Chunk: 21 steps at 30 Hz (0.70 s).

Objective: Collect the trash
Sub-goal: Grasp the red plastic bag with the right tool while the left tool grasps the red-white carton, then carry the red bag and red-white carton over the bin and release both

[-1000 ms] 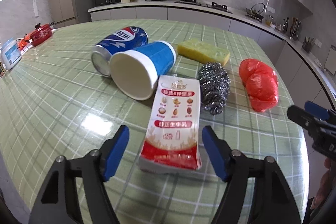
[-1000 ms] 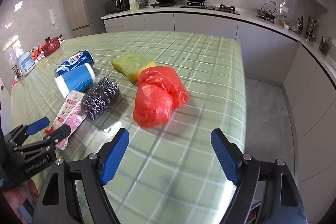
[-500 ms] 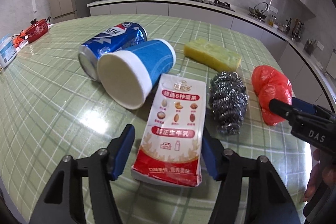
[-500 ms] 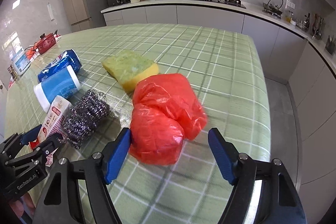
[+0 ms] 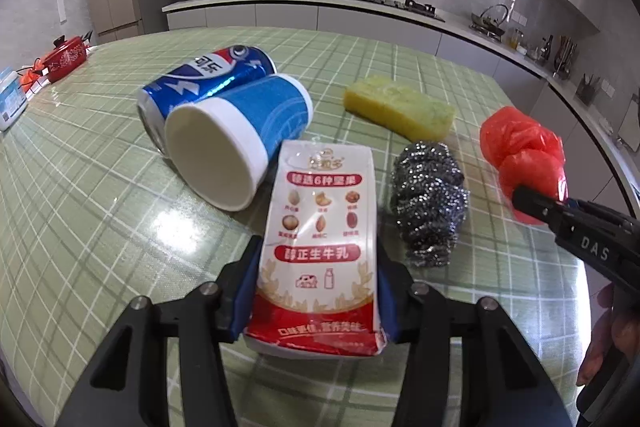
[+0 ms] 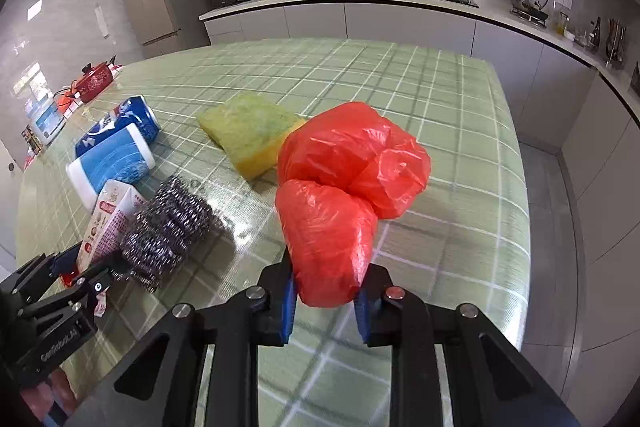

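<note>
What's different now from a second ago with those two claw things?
Both closed in. The left gripper has just been closing, its pads now pressing the milk carton; the right gripper slid forward and has just closed on the red plastic bag. The can, cup, sponge and scourer stayed put.

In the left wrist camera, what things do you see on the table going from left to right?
Cola can → blue paper cup → milk carton → steel wool scrubber → red plastic bag.

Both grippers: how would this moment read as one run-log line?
left gripper: jaws closing on milk carton | right gripper: jaws closing on red bag
</note>
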Available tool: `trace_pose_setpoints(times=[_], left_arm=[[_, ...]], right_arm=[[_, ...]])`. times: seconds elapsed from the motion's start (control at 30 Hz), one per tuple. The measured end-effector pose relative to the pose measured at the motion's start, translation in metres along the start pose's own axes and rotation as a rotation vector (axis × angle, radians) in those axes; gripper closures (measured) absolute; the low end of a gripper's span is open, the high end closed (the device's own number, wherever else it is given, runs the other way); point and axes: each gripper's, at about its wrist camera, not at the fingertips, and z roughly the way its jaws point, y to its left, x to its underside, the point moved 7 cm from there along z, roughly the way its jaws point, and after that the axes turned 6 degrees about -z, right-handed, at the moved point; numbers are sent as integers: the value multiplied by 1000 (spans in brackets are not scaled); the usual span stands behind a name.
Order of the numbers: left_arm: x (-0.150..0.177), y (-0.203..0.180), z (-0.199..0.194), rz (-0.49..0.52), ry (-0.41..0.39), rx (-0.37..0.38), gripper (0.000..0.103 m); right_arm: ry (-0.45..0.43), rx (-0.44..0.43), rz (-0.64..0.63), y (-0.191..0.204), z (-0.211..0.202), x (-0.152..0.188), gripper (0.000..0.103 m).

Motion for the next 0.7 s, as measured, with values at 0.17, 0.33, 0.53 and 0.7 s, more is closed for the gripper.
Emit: trace_pose_setpoints(times=[0.17, 0.33, 0.53, 0.7], left_arm=[[1, 1, -9, -2, -15, 4, 51], [6, 0, -22, 4, -23, 6, 51], [12, -9, -35, 10, -28, 11, 51], [18, -24, -52, 29, -42, 30, 51]], right_arm=[[-19, 1, 4, -3, -20, 10, 78], [-36, -1, 0, -4, -47, 22, 78], [-51, 6, 0, -9, -75, 40, 78], [-57, 14, 8, -14, -94, 55, 78]])
